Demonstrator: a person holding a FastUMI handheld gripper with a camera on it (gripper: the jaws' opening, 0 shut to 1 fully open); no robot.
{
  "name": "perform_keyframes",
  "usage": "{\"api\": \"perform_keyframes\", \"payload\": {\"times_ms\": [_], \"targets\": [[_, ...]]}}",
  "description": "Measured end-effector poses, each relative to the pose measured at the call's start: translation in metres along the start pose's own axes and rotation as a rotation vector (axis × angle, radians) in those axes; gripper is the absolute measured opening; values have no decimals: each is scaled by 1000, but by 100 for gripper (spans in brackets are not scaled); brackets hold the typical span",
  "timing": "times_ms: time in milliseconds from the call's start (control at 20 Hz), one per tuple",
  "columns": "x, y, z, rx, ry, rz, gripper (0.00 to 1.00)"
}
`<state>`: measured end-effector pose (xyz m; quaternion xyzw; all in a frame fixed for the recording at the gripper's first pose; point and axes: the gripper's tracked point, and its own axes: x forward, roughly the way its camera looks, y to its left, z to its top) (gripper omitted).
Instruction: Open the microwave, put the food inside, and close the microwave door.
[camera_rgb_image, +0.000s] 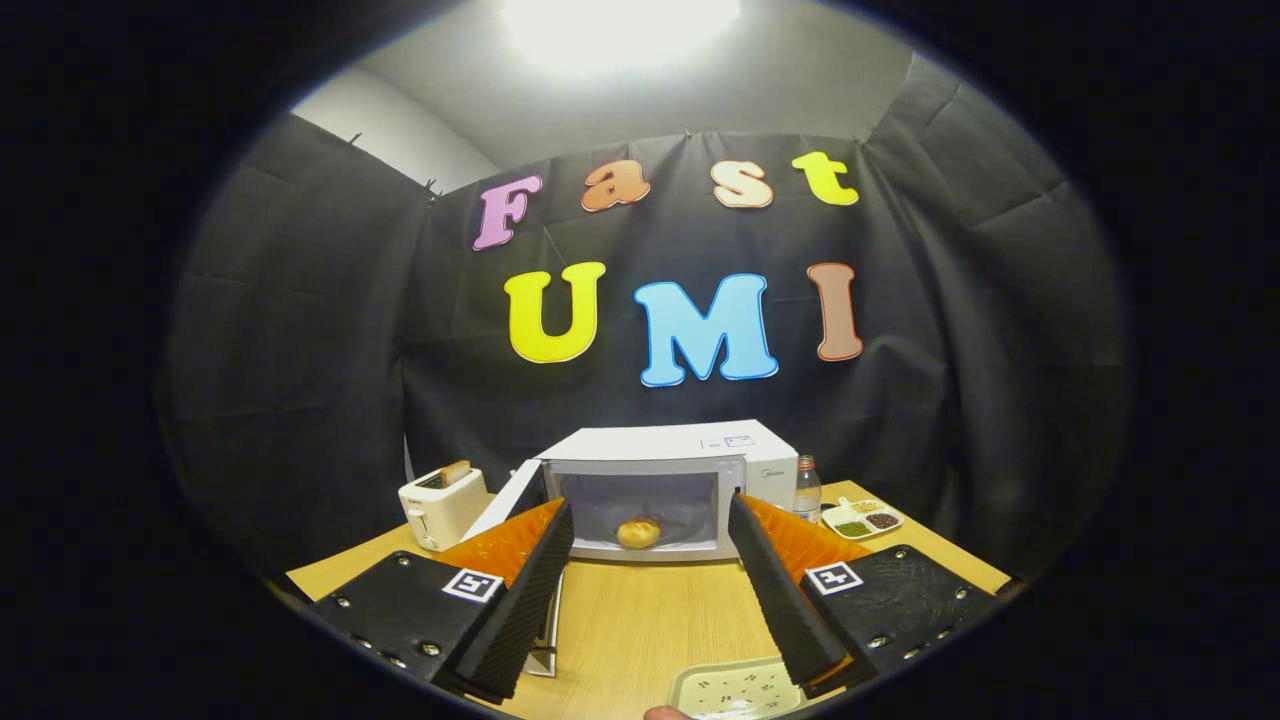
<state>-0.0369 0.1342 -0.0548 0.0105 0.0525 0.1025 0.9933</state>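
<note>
My jaws (650, 590) stand wide apart with nothing between them, hanging above the wooden table (630, 620). Nearest to me, just beside my right finger, lies a pale tray (725, 690) with small dark specks on it, and a fingertip (665, 713) peeks in at its near side. By my left finger a bit of white card (548, 640) lies on the table. Beyond the gap between my fingers stands the white microwave (670, 470), its door (510, 505) swung open to the left. The food, a round golden bun (638, 532), sits inside the microwave's chamber on the floor of it, well ahead of me. Left of the microwave is a white toaster (440, 508) with a slice of toast (456, 472) sticking up from it. To the right stand a clear bottle (806, 490) and, just past it, a divided dish (862, 519) with small heaps of green, brown and pale bits.
</note>
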Motion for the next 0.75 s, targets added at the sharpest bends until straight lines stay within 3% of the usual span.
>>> {"api": "perform_keyframes", "payload": {"times_ms": [750], "targets": [[-28,8,-5,-24,23,-17,95]]}}
